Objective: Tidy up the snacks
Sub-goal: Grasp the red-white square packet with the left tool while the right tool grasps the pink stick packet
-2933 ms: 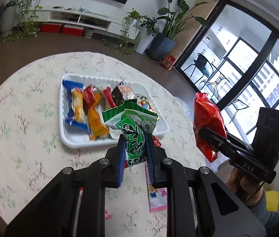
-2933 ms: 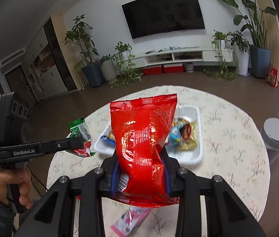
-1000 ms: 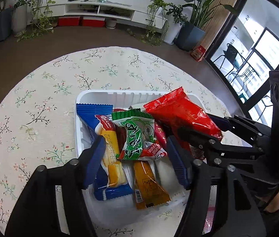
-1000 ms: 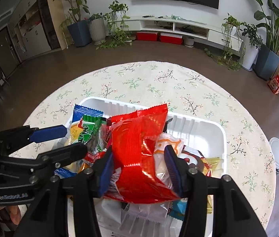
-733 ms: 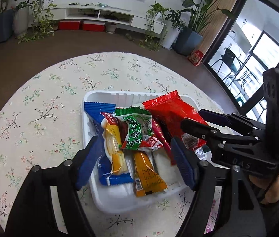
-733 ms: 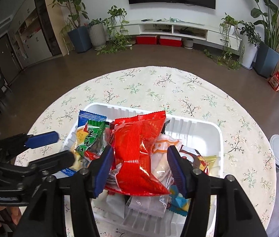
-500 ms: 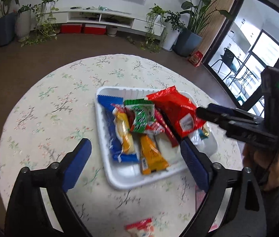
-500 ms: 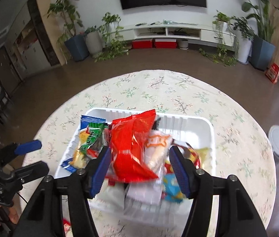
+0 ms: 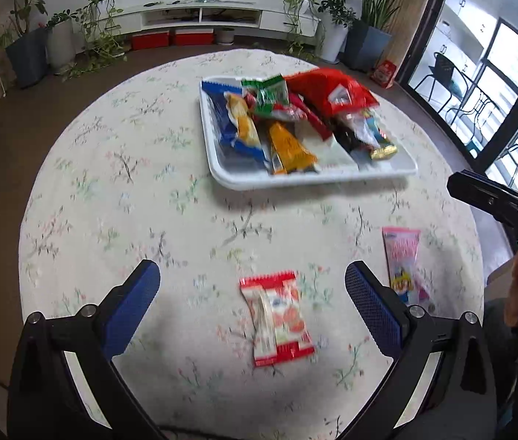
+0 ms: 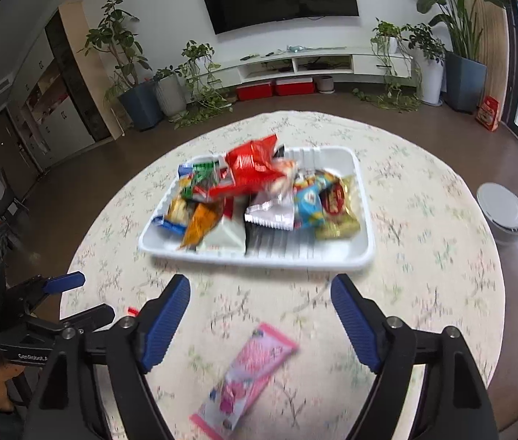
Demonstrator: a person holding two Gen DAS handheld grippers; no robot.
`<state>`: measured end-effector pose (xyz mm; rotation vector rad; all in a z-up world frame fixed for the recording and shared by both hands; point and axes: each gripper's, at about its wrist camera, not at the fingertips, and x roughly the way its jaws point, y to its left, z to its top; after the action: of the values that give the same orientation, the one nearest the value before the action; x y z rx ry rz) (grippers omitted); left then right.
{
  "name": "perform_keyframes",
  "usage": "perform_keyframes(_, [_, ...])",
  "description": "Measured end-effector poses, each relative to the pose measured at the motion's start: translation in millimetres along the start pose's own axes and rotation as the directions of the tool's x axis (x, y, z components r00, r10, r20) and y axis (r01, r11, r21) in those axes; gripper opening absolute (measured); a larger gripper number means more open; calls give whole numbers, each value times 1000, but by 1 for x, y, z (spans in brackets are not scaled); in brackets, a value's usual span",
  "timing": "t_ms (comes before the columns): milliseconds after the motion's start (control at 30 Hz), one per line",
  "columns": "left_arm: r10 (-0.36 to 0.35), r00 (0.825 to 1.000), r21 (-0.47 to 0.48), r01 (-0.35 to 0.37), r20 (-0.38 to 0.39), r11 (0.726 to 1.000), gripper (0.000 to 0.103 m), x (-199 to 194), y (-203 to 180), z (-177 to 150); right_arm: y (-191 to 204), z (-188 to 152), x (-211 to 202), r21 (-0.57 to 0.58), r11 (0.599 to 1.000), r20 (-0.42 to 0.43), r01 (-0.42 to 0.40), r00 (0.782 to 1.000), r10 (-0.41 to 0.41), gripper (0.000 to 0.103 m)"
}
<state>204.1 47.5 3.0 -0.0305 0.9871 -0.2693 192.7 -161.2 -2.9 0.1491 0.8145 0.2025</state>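
Note:
A white tray (image 9: pixel 332 178) (image 10: pixel 280 256) on the round table holds several snack packets, with the big red bag (image 9: pixel 328 91) (image 10: pixel 248 168) and the green packet (image 9: pixel 269 99) (image 10: pixel 204 179) on top. My left gripper (image 9: pixel 251 286) is open and empty, above a red and white candy packet (image 9: pixel 277 315) near the table's front. My right gripper (image 10: pixel 259 297) is open and empty, above a pink packet (image 10: pixel 248 370) that also shows in the left wrist view (image 9: pixel 405 260). The left gripper also shows at the left of the right wrist view (image 10: pixel 75 297).
The table has a floral cloth (image 9: pixel 119 183). A white round robot vacuum (image 10: pixel 500 209) sits on the floor to the right. Potted plants (image 10: pixel 141 99) and a TV shelf (image 10: pixel 295 62) line the far wall. Glass doors (image 9: pixel 497 73) are on the right.
Both grippers let go of the green packet and the red bag in the tray, opened wide, and pulled back toward the table's near edge over the two loose packets.

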Motion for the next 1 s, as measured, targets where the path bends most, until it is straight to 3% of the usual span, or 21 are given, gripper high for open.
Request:
perform_keyframes(267, [80,996,-7,-80,-44,997,102,17,-5,-33,-3,-55,1,92,996,-71,7,997,-1,84])
perform_keyframes(567, [119,991,29,-117,-62,993,100,31,-10,-26,5,-67,8,63,997,-82,52,996,-46,81])
perform_keyframes(700, [120,989,33,-117,-84,993,77,41,-9,-25,10,-69,14,49,997,-101,57,994,-52,74])
perform_keyframes(833, [121,989,46,-117,-89,992,74,46,-12,-25,18,-72,19,40,998,-118,49,992,-44,74])
perform_keyframes(1000, [115,990,67,-110,-80,992,59,47,-13,-25,27,-75,23,29,999,-131,45,991,-41,74])
